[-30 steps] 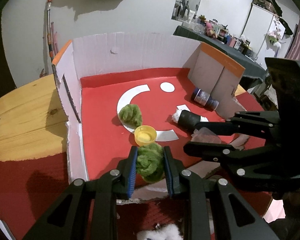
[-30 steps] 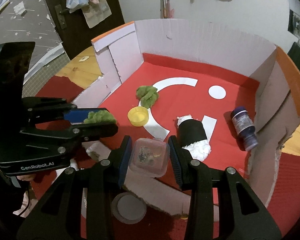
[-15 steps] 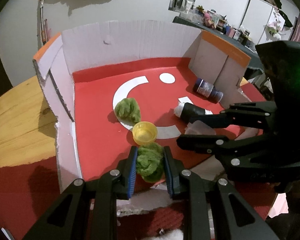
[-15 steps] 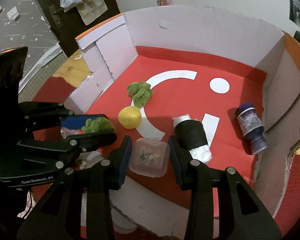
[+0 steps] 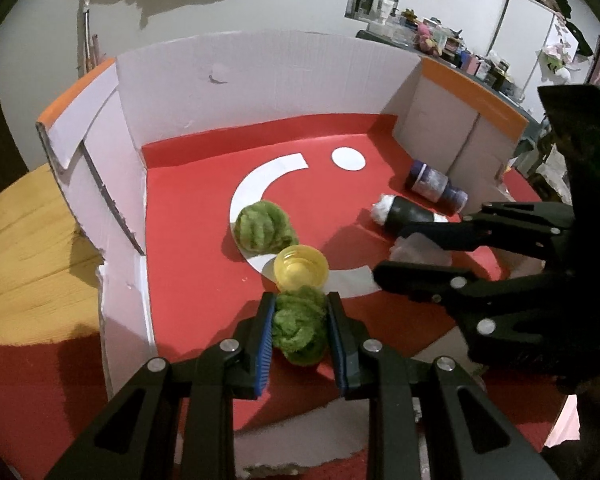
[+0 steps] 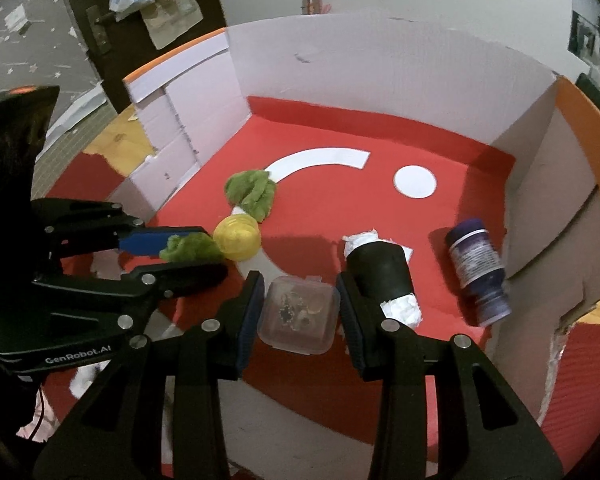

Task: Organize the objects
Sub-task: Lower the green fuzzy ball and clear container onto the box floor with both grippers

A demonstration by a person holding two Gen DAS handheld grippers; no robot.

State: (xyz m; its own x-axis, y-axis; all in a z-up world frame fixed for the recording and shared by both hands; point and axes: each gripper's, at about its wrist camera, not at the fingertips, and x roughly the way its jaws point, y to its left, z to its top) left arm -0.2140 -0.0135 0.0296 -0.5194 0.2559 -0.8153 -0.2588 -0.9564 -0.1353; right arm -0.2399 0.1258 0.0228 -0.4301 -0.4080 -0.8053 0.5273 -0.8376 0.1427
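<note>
My left gripper (image 5: pixel 300 316) is shut on a green fuzzy ball (image 5: pixel 300 326) and holds it over the red floor of the cardboard box (image 5: pixel 260 80), just short of a yellow cap (image 5: pixel 301 269). My right gripper (image 6: pixel 300 304) is shut on a small clear plastic container (image 6: pixel 298 314) and holds it over the box floor, left of a black roll stuffed with white wadding (image 6: pixel 382 276). The left gripper (image 6: pixel 180 256) shows in the right wrist view, and the right gripper (image 5: pixel 420 254) in the left wrist view.
A second green ball (image 5: pixel 262 230) lies on the white arc. A purple bottle (image 6: pixel 478 270) lies by the right wall. The box walls (image 6: pixel 380 60) stand at the back and sides. The wooden table (image 5: pixel 24 240) is to the left.
Both grippers have moved forward over the box's front edge and deeper above the red floor, each still holding its object. The left gripper now sits right next to the yellow cap.
</note>
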